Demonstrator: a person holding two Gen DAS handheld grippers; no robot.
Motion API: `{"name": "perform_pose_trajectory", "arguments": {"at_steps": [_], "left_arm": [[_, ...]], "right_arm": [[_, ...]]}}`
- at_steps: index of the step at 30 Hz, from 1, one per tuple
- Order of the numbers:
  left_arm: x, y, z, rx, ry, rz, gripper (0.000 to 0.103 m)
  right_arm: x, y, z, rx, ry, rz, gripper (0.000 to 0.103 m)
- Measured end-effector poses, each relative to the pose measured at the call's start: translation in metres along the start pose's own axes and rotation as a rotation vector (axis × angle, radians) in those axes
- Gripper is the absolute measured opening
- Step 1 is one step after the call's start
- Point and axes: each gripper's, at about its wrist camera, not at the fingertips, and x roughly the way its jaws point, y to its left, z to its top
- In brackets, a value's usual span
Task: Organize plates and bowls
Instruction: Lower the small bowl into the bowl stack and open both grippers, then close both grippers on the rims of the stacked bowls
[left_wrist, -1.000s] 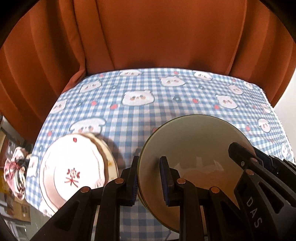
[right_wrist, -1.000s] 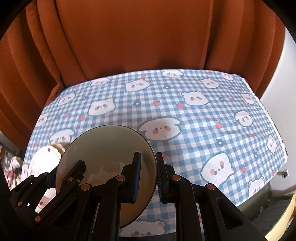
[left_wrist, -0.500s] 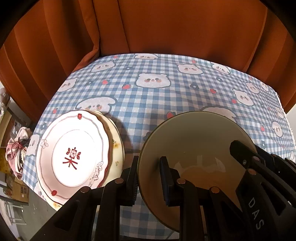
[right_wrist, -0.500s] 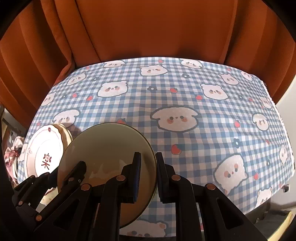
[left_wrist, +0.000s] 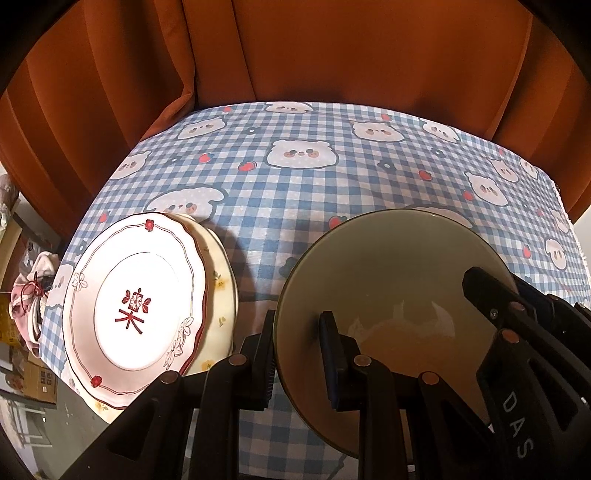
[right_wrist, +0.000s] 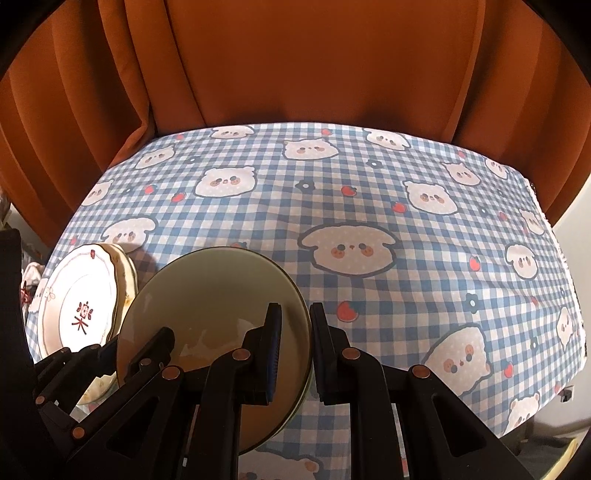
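Both grippers clamp the olive bowl (left_wrist: 388, 295) by opposite rims, left gripper (left_wrist: 297, 354) and right gripper (right_wrist: 295, 350), bowl lower centre, tilted with mouth toward camera, plate stack (left_wrist: 136, 306) lower left.

Your bowl (left_wrist: 388, 295) over the table's (left_wrist: 295, 184) near edge, left gripper (left_wrist: 297, 354) on its left rim, right gripper (right_wrist: 295, 347) on its right rim, plate stack (left_wrist: 136, 306) just left of it on the table, curtain (left_wrist: 332, 55) behind.

Olive bowl (left_wrist: 388, 280), red-trimmed white plate (left_wrist: 133, 306), blue-checked bear tablecloth (right_wrist: 369, 192).
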Motion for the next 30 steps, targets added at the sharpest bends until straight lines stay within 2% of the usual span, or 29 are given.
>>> {"name": "perform_pose_trajectory", "arguments": {"at_steps": [4,6,7,8,11,14,18,25,30], "left_arm": [[0.000,0.004,-0.001,-0.003,0.005,-0.021,0.026],[-0.001,0.004,-0.001,0.007,0.003,-0.040,0.034],[-0.001,0.004,-0.001,0.014,0.000,-0.051,0.035],[-0.001,0.003,-0.001,0.019,0.000,-0.061,0.037],[0.003,0.003,0.000,0.037,0.012,-0.097,0.041],[0.008,0.003,0.001,0.051,0.029,-0.137,0.057],[0.012,0.003,0.005,0.079,0.049,-0.215,0.065],[0.031,0.005,0.010,0.096,0.142,-0.342,0.064],[0.039,0.007,0.012,0.089,0.169,-0.392,0.061]], "right_arm": [[0.000,0.000,-0.001,-0.003,0.001,0.000,0.021],[0.002,0.001,-0.001,0.004,0.016,0.012,0.036],[0.004,0.001,-0.001,0.015,0.031,0.027,0.054],[0.006,-0.001,-0.002,0.033,0.039,0.034,0.065],[0.007,-0.002,-0.003,0.068,0.043,0.005,0.066],[0.010,-0.002,-0.005,0.096,0.061,-0.007,0.066],[0.010,-0.006,-0.007,0.136,0.076,-0.040,0.066],[0.014,-0.010,-0.008,0.220,0.126,-0.106,0.066],[0.017,-0.011,-0.008,0.260,0.144,-0.136,0.067]]}}
